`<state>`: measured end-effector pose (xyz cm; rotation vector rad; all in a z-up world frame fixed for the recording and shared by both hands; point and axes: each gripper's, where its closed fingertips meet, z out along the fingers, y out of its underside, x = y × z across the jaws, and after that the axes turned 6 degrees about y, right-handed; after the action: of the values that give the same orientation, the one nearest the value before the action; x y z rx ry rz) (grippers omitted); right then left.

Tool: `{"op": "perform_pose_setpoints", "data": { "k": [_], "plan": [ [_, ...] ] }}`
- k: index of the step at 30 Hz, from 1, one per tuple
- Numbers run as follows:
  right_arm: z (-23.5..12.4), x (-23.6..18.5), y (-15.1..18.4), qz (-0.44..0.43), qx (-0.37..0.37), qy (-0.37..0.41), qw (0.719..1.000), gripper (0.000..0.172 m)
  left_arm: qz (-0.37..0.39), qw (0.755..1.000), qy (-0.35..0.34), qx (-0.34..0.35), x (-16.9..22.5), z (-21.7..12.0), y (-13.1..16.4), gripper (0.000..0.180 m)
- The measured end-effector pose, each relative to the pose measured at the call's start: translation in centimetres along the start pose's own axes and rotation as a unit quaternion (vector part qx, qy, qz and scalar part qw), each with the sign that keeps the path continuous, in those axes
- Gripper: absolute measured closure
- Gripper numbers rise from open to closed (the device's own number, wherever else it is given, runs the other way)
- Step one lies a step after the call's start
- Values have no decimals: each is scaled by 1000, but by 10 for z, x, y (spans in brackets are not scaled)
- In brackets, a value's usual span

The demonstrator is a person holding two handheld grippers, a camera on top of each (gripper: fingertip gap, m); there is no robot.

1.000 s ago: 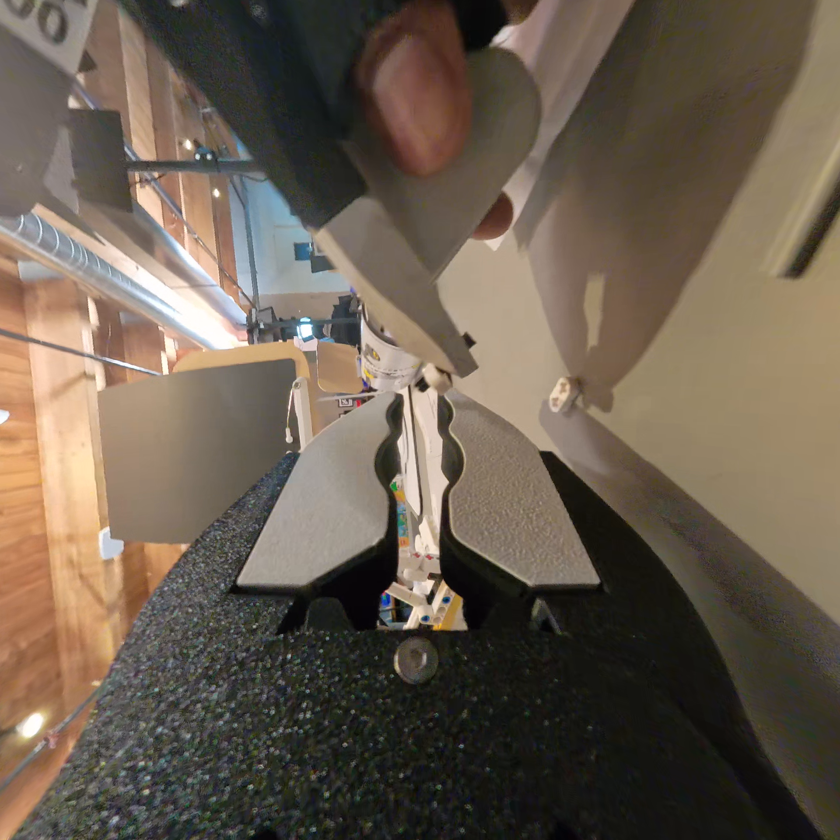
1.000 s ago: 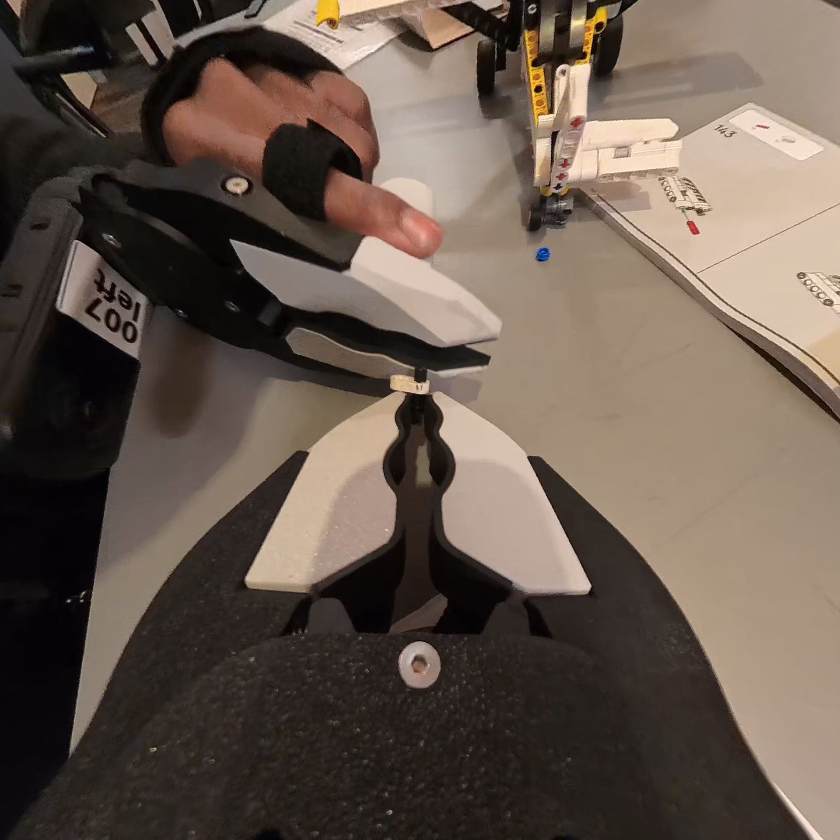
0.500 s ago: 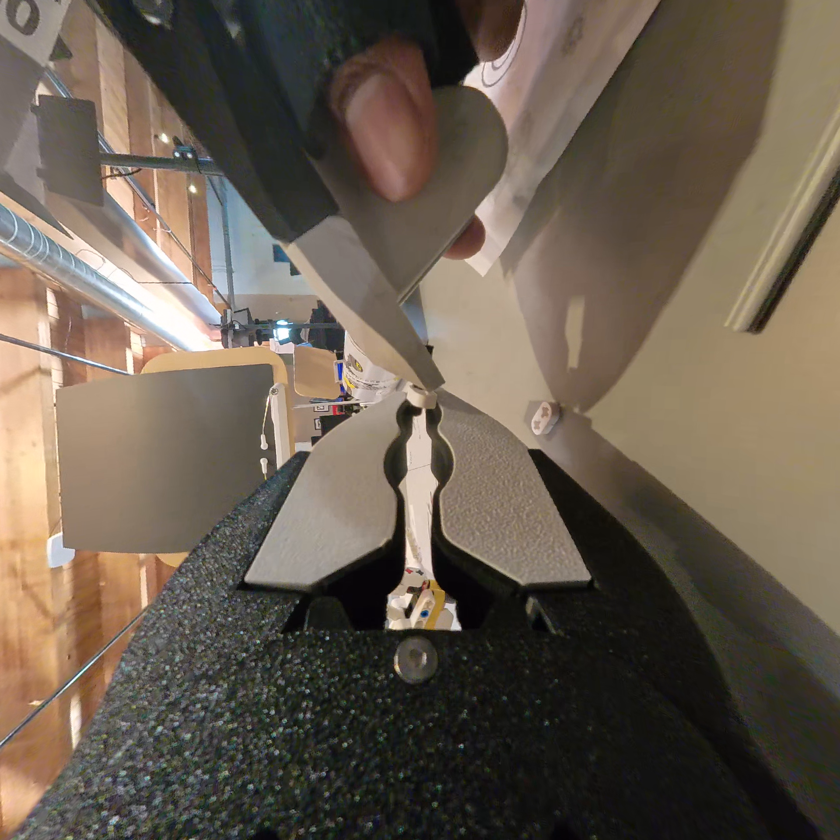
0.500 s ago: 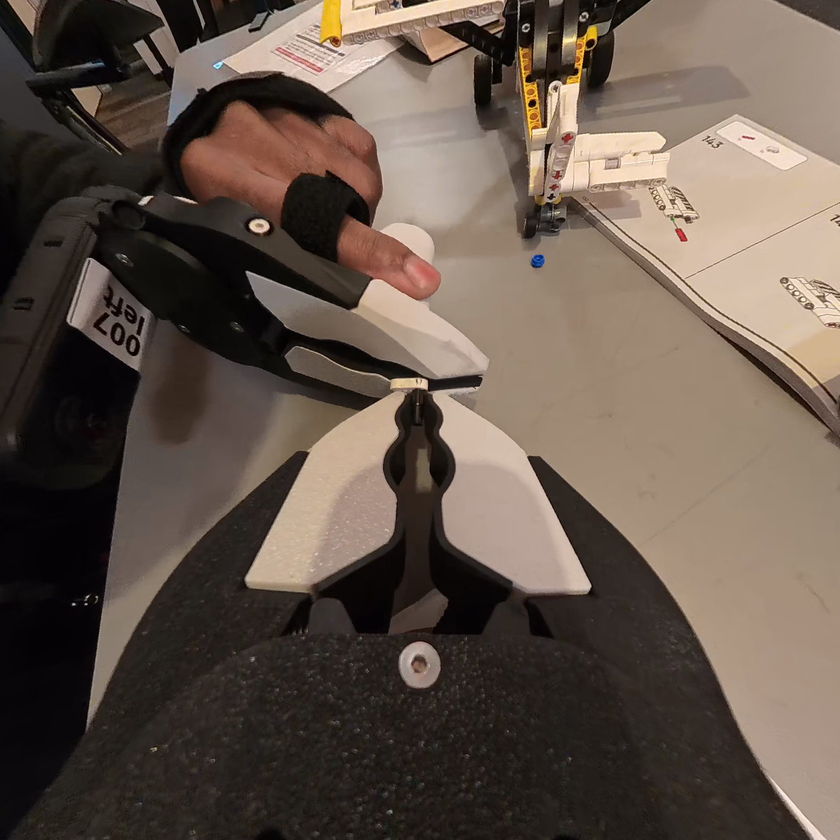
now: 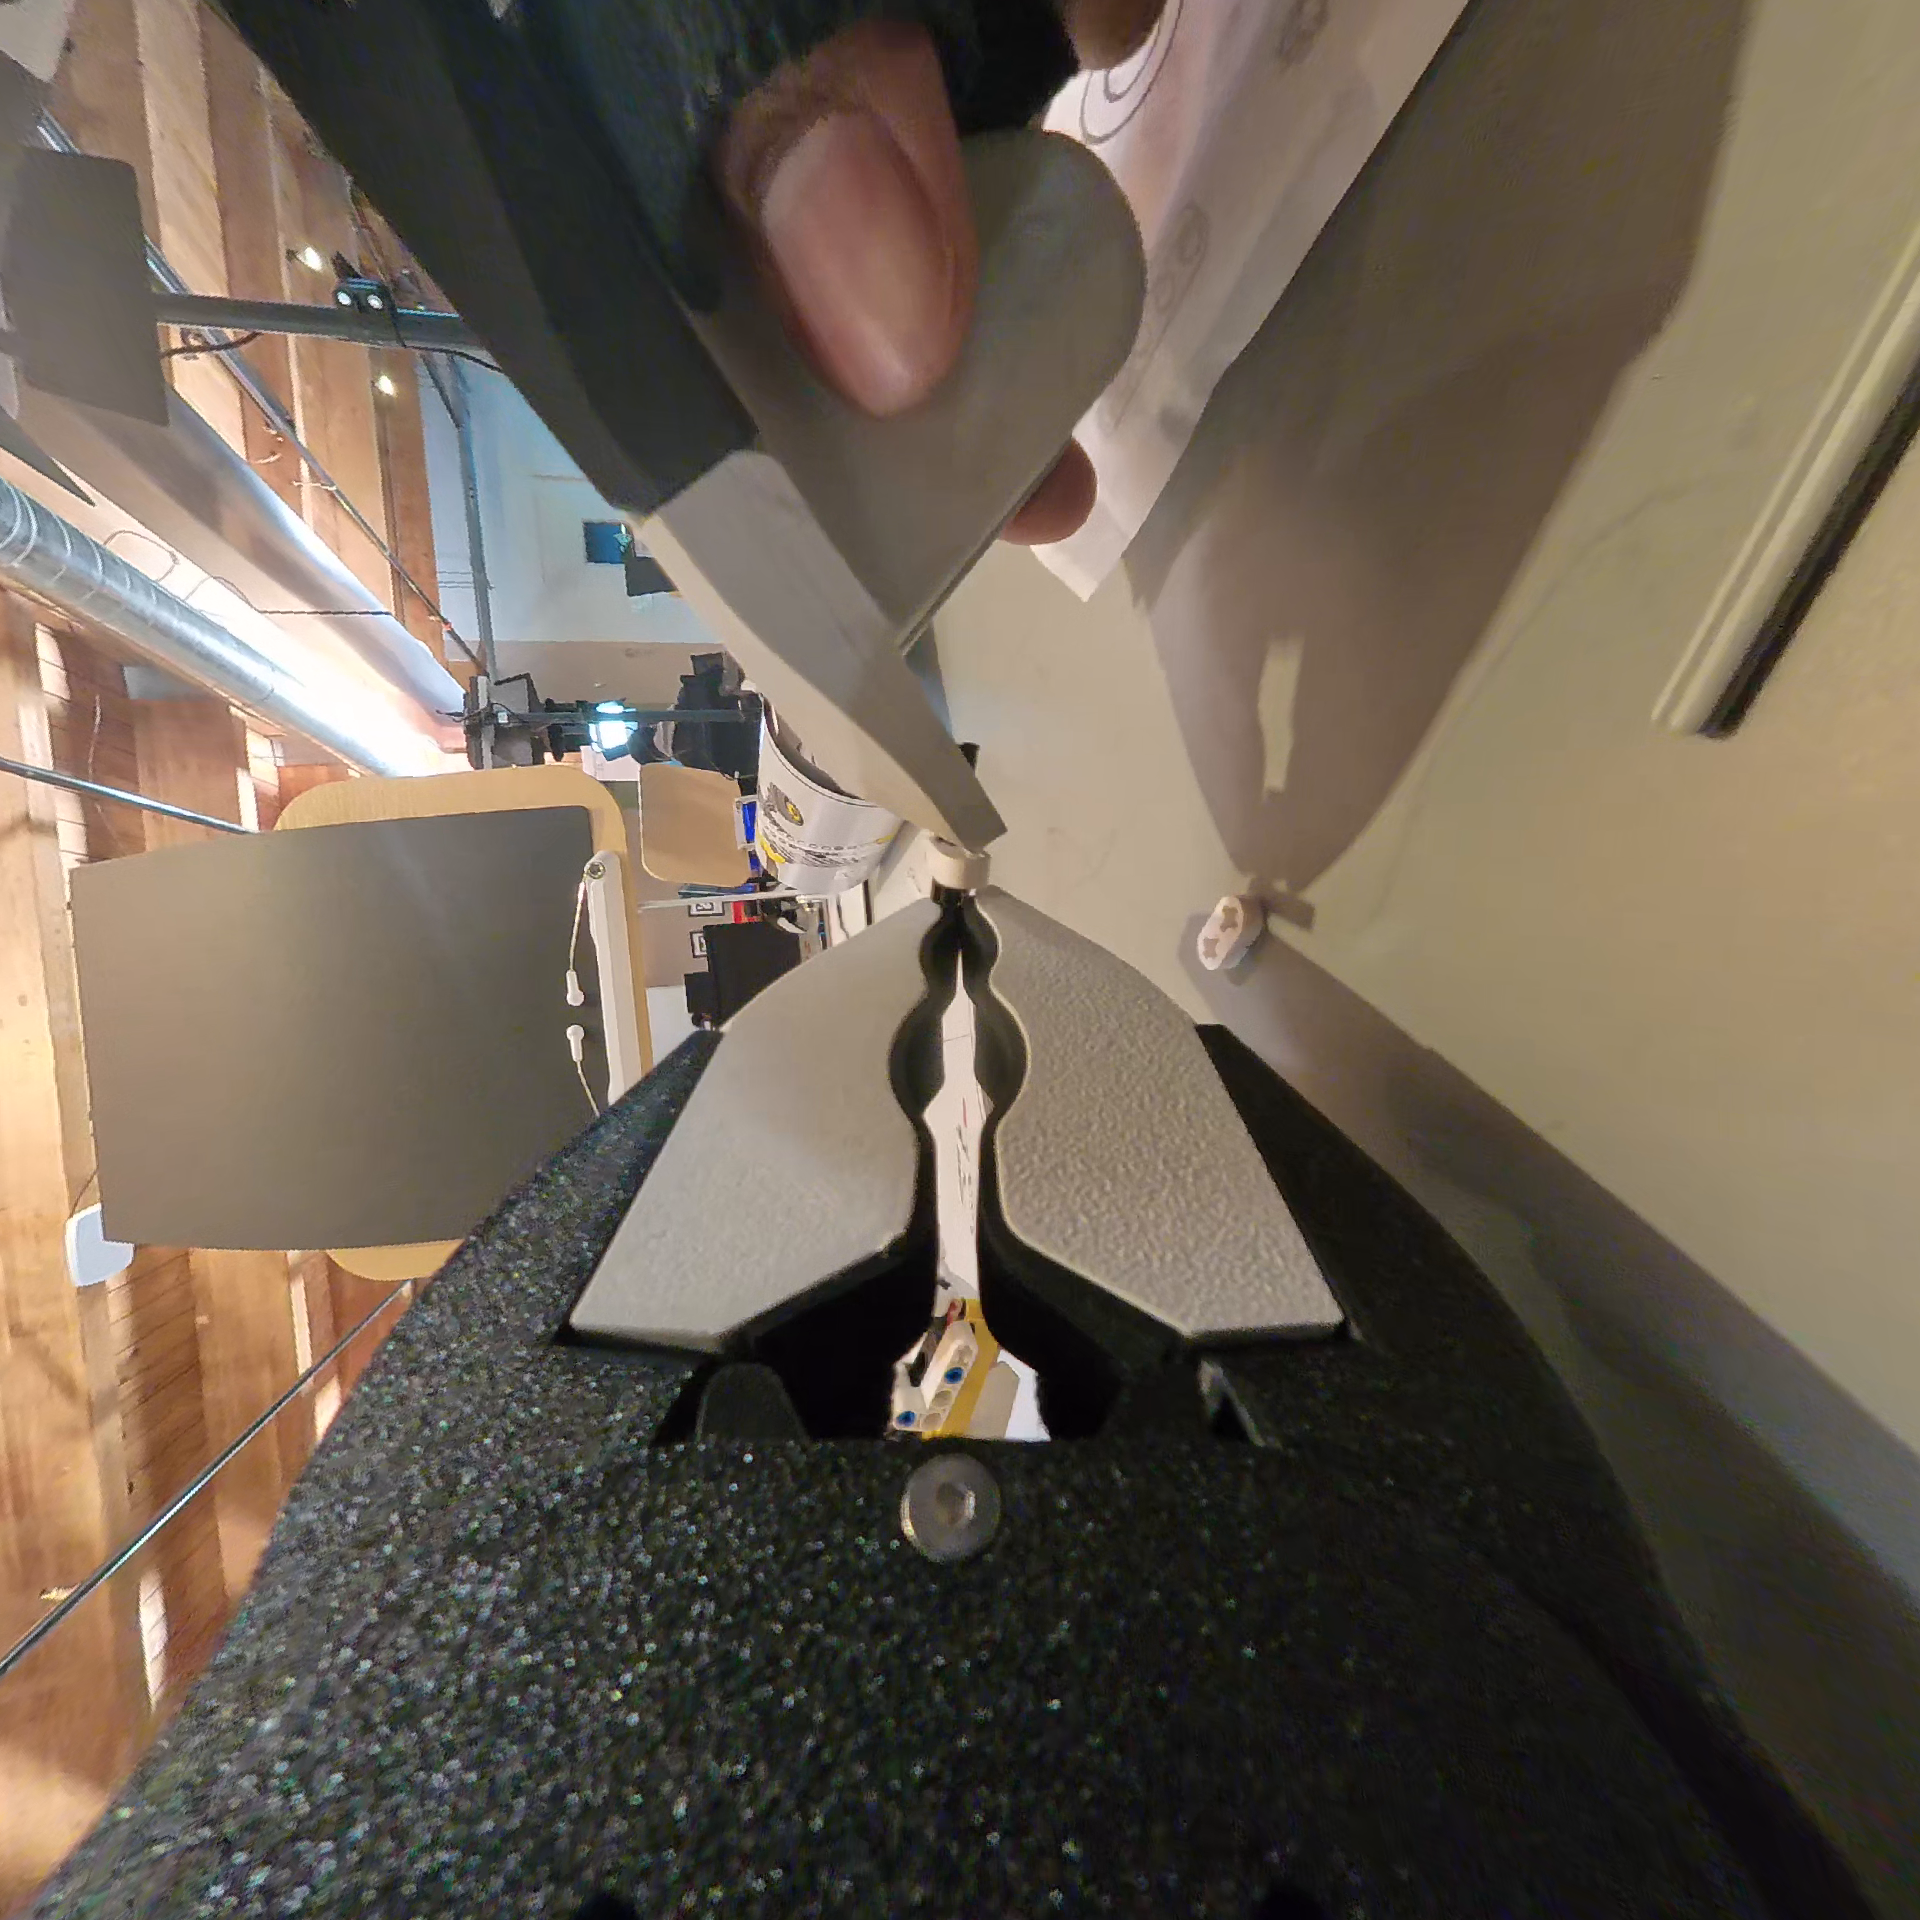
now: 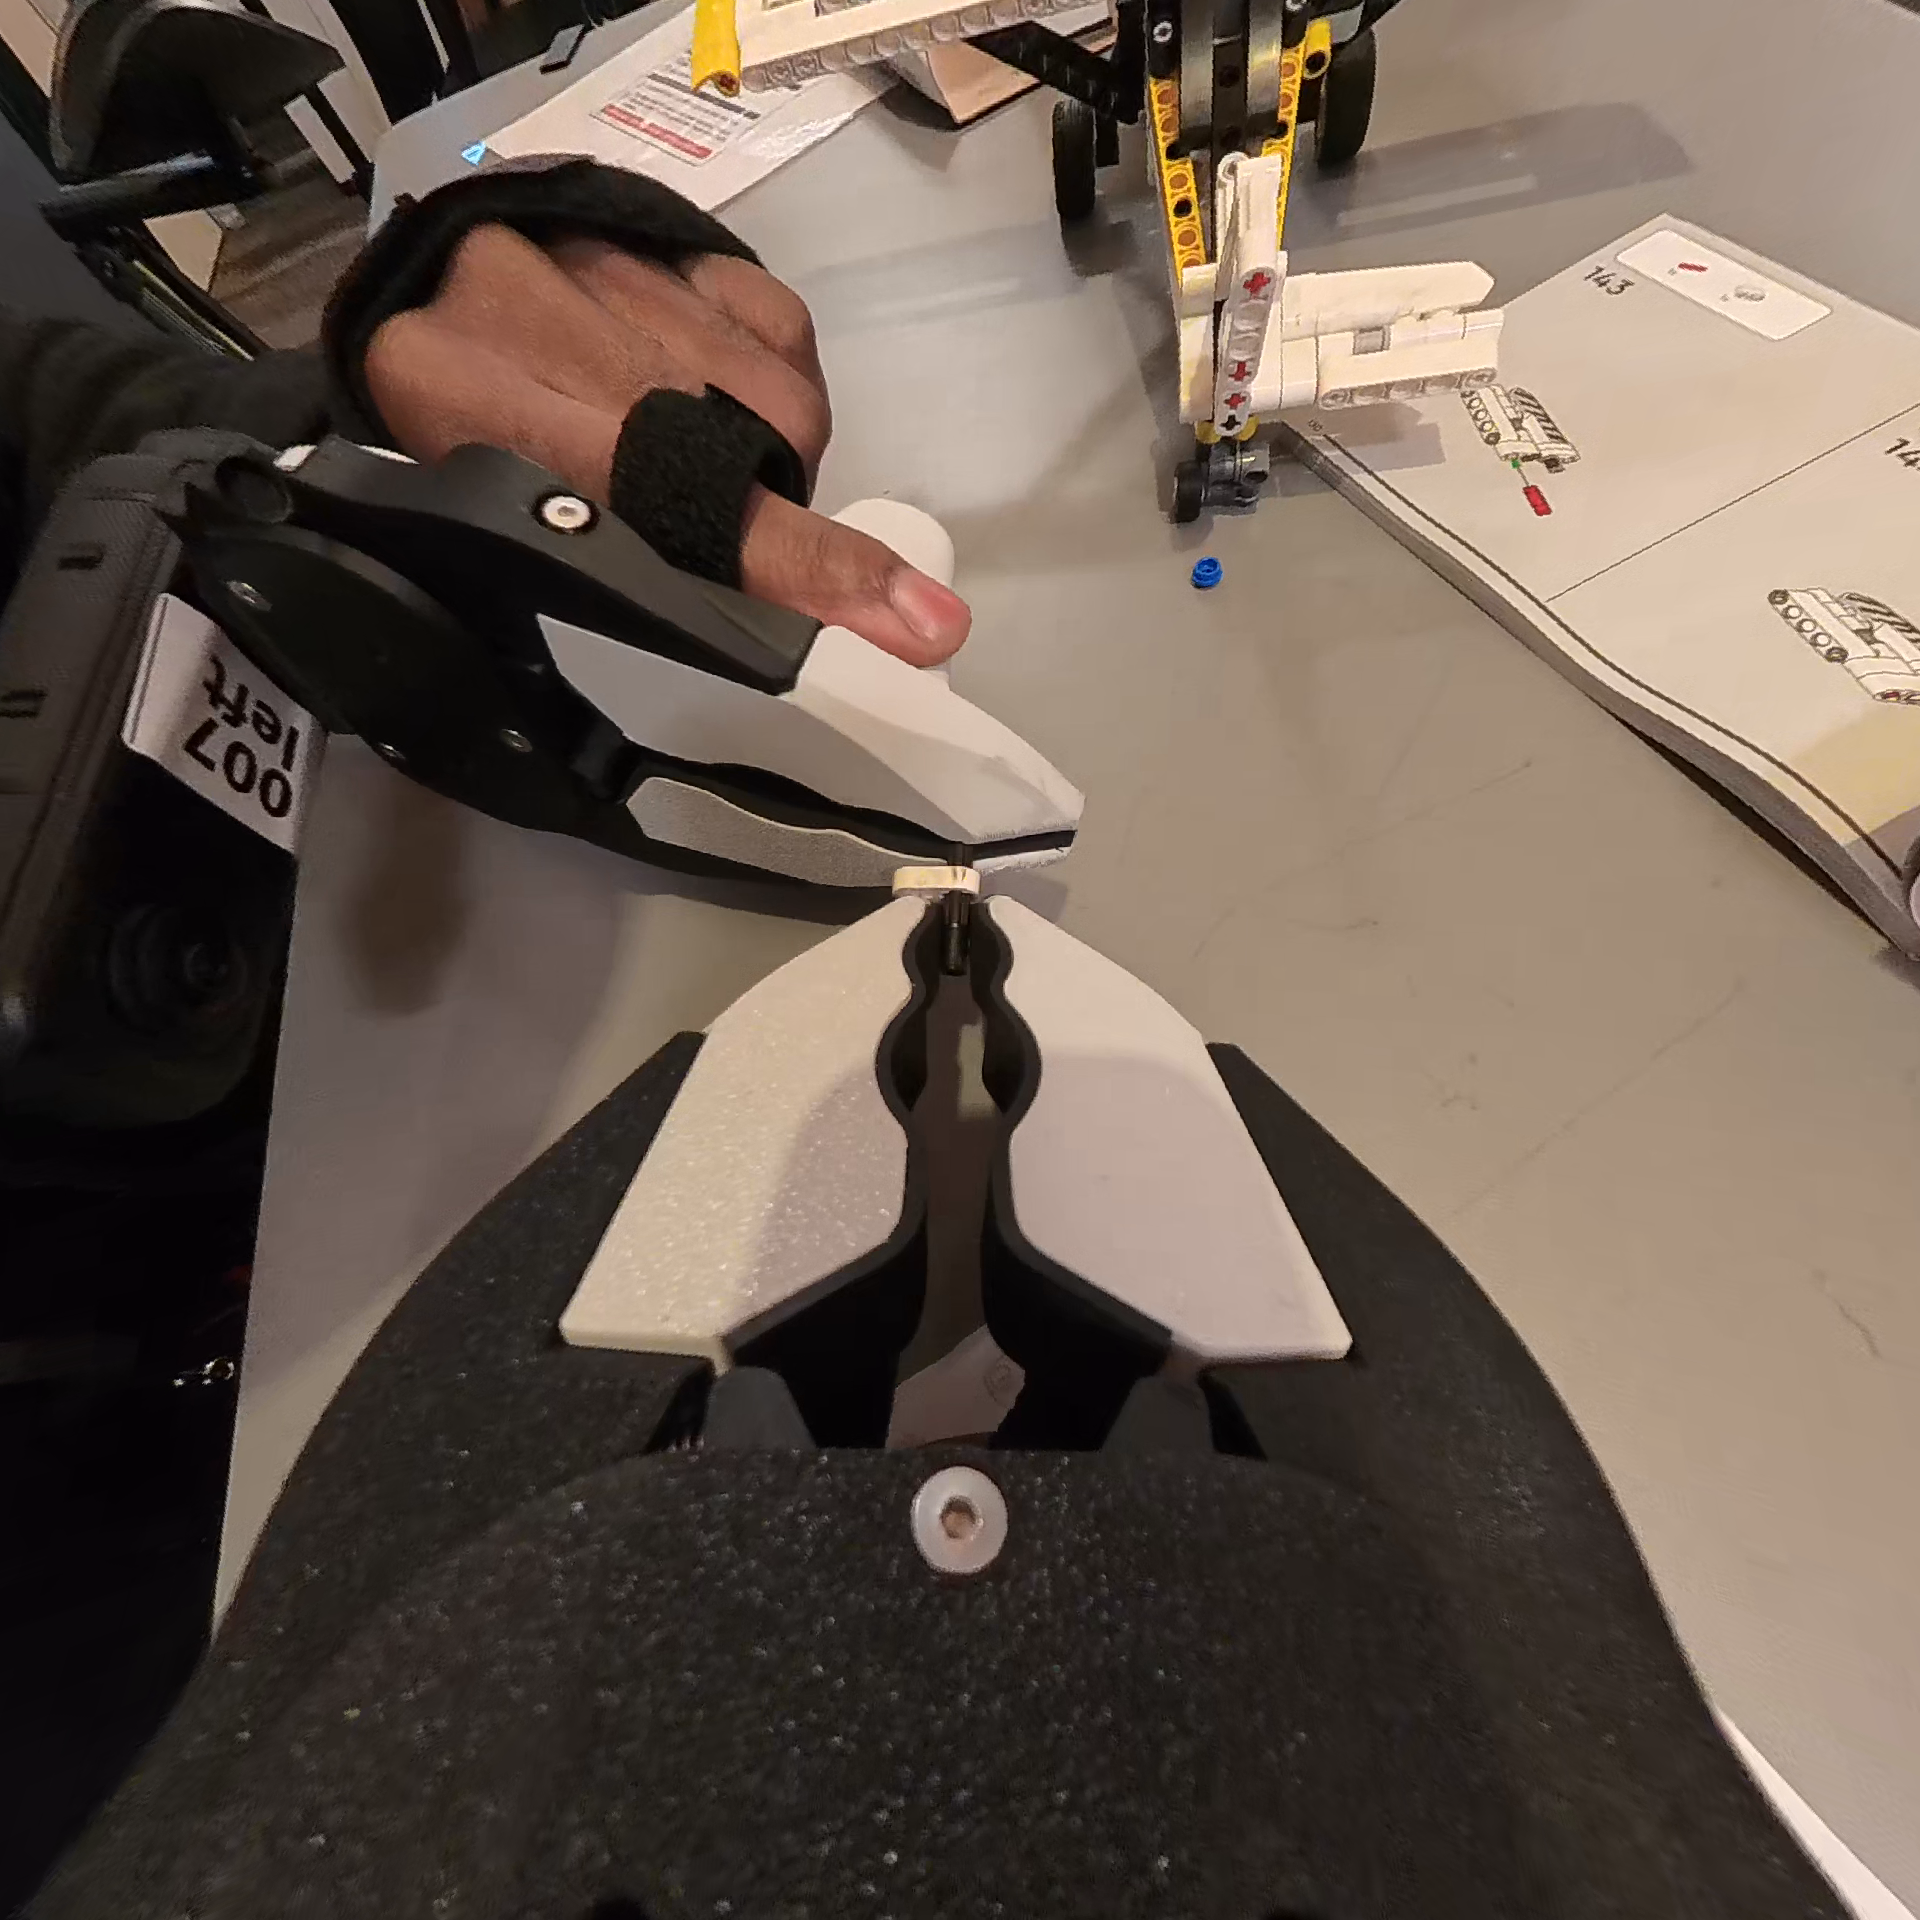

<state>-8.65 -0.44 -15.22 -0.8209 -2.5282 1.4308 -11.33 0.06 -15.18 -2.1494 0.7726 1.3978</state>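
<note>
My right gripper (image 6: 954,912) is shut on a short black pin (image 6: 954,935) that sticks out past its fingertips. A small flat white piece (image 6: 935,881) sits on the pin just beyond them. My left gripper (image 6: 1049,844) comes in from the left, held by a gloved hand (image 6: 582,343), and its tips are shut on the pin's far end. In the left wrist view the left gripper (image 5: 958,906) grips the black pin (image 5: 949,906). The white piece (image 5: 961,868) lies just beyond, against the right gripper's tip (image 5: 982,831).
A yellow, white and black brick model (image 6: 1236,260) stands at the back of the grey table (image 6: 1351,935). An open instruction booklet (image 6: 1662,468) lies to the right, with a tiny blue stud (image 6: 1205,571) near it. A loose white piece (image 5: 1226,930) lies on the table. Both grippers' tips are close together, under 4 cm apart.
My left gripper moved onto the pin's free end and its jaws closed from clearly apart to shut on it. My right gripper kept its hold and barely moved.
</note>
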Motion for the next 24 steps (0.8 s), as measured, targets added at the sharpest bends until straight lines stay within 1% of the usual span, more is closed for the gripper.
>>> {"op": "perform_pose_setpoints", "data": {
  "k": [5, 7, 10, 13, 15, 16, 18, 24],
  "plan": [
    [6, -4, 5, -4, -10, -3, 1000, 167, -10, 1000, 10, 4, 0, -2, -4, 180],
    [5, -5, -1, 2, 9, -7, 1000, 167, -8, 1000, 29, -2, 8, 0, -3, 180],
    [4, -3, -1, -3, 9, 1, 1000, 167, -10, 999, 32, 2, 9, 1, -4, 180],
    [4, -1, 2, -9, -2, 8, 1000, 167, -16, 1000, 14, 5, 2, 0, -3, 180],
    [3, 1, 4, -11, -8, 13, 1000, 167, -16, 1000, -3, -2, -4, 0, 3, 179],
    [3, 3, 5, -13, -14, 17, 1000, 167, -14, 1000, -12, -4, -7, 0, 5, 175],
    [4, 3, 9, -18, -28, 17, 999, 167, 1, 1000, -24, 1, -9, 0, 4, 169],
    [6, -4, 13, -37, -45, 9, 998, 167, 62, 998, -22, 5, 0, 2, -5, 164]
  ]
}}
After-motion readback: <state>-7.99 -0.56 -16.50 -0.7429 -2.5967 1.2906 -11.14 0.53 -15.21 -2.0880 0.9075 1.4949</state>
